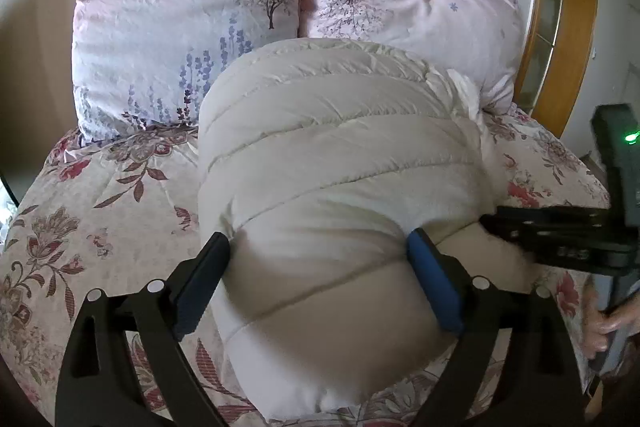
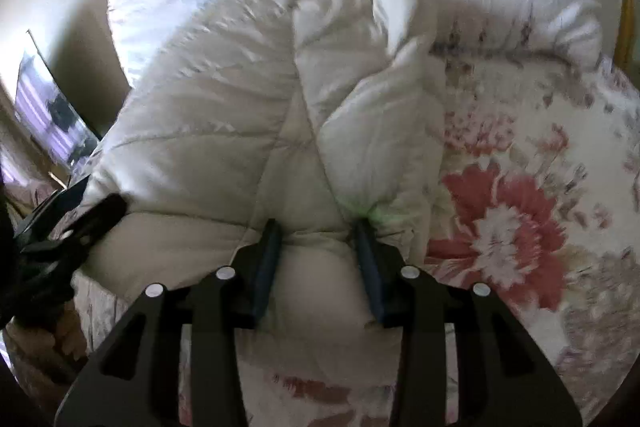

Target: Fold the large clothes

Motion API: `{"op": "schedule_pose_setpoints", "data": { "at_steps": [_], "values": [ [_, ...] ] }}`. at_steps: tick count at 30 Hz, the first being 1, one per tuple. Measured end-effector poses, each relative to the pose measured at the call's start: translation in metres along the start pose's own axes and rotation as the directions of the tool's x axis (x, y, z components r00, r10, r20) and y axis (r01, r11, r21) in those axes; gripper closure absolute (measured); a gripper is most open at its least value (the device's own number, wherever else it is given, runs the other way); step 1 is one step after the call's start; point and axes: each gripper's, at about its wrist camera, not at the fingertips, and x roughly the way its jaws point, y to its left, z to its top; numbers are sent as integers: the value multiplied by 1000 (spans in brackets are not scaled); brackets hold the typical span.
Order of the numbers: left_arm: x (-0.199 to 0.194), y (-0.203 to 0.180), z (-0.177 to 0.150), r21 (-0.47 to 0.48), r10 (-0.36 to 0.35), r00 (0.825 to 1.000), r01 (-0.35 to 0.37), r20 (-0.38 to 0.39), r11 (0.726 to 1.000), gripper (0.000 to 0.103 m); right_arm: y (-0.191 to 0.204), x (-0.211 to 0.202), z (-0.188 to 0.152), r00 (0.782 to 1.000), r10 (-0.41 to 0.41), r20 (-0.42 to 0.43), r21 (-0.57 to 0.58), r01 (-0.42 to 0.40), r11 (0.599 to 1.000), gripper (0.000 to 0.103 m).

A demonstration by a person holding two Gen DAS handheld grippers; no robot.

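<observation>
A cream quilted puffer coat (image 1: 332, 163) lies folded into a thick bundle on the floral bedspread (image 1: 80, 227). My left gripper (image 1: 318, 245) has its jaws wide apart, pressed against both sides of the bundle's near end. My right gripper (image 2: 318, 231) pinches a bulge of the same coat (image 2: 224, 123) between its blue pads, at the bundle's right side. It also shows in the left wrist view (image 1: 560, 231), at the coat's right edge. The left gripper shows in the right wrist view (image 2: 72, 223) at the left.
Two pink floral pillows (image 1: 180, 19) (image 1: 412, 7) lean against the headboard just behind the coat. A wooden door frame (image 1: 568, 7) stands at the right. The bed's right edge (image 1: 580, 171) is close to the coat. A hand (image 1: 608, 323) holds the right gripper.
</observation>
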Motion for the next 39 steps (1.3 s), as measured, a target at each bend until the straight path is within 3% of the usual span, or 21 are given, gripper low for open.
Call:
{"op": "schedule_pose_setpoints", "data": {
  "at_steps": [4,6,8,10,14,17,20,27,39],
  "values": [
    [-11,-2,-4,1,21,999,-21,25,1000,1,-1,-5,3,1000,0,22,3,0,1000,59],
    [-20,-3,-6,-3,34,998,-34,47,999,1,-1,-15,1,999,11,53,2,-12,1000,49],
    [-27,-3,-9,-9,45,997,-45,61,999,1,1,-27,-3,996,16,87,4,-16,1000,29],
    [-35,-4,-13,-19,72,996,-71,58,997,1,5,-41,-6,989,-43,141,-5,44,999,13],
    [-46,-4,-24,-43,81,995,-79,54,996,1,13,-66,-15,969,-90,228,-38,101,994,2],
    [-49,-1,-33,-72,72,997,-69,38,995,1,15,-79,-22,951,-152,269,-35,168,985,2],
    [-50,2,-41,-93,108,994,-107,5,990,1,13,-85,-26,944,-191,269,-29,206,978,2],
    [-53,2,-54,-107,169,984,-175,-57,979,1,21,-84,-46,964,-168,208,-44,181,983,2],
    [-51,-4,-68,-115,156,980,-171,-127,979,1,28,-70,-65,987,-125,106,-46,130,990,2]
  ]
}}
